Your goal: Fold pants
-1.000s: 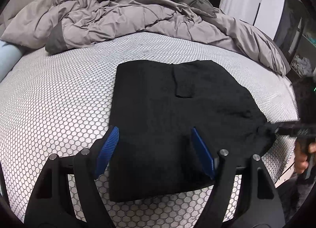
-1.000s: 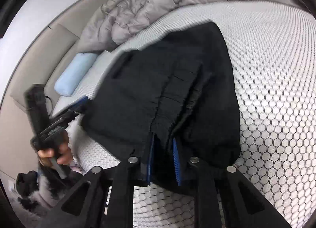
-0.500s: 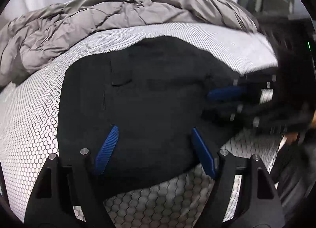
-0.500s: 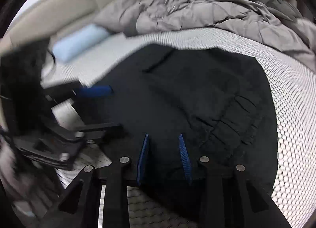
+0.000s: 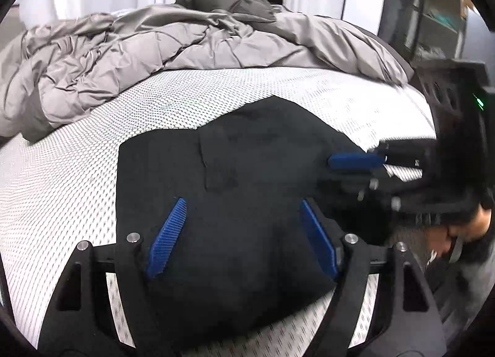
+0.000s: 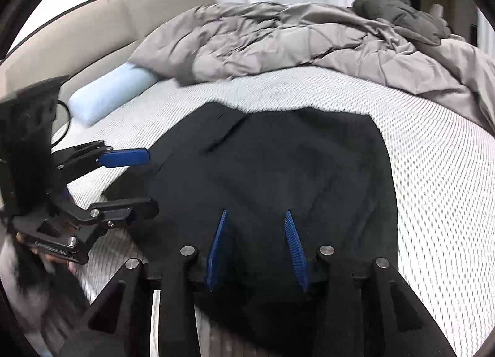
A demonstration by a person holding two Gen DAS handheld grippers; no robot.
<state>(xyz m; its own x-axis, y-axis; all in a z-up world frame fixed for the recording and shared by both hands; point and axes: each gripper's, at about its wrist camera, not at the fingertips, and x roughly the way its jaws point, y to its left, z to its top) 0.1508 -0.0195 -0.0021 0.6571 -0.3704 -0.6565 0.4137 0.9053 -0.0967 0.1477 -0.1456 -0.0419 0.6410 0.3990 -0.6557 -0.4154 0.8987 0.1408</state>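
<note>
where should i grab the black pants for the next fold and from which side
Probably the near edge of the black pants, coming in low from the bedside. They lie flat as a folded slab on the mattress, so only an edge offers layers to pinch. The right tool, whose fingers have just been opening with nothing pinched, and the open left tool already hover over that edge.

dim, even indoor light | fisheye-bent edges | motion blur at sides
</note>
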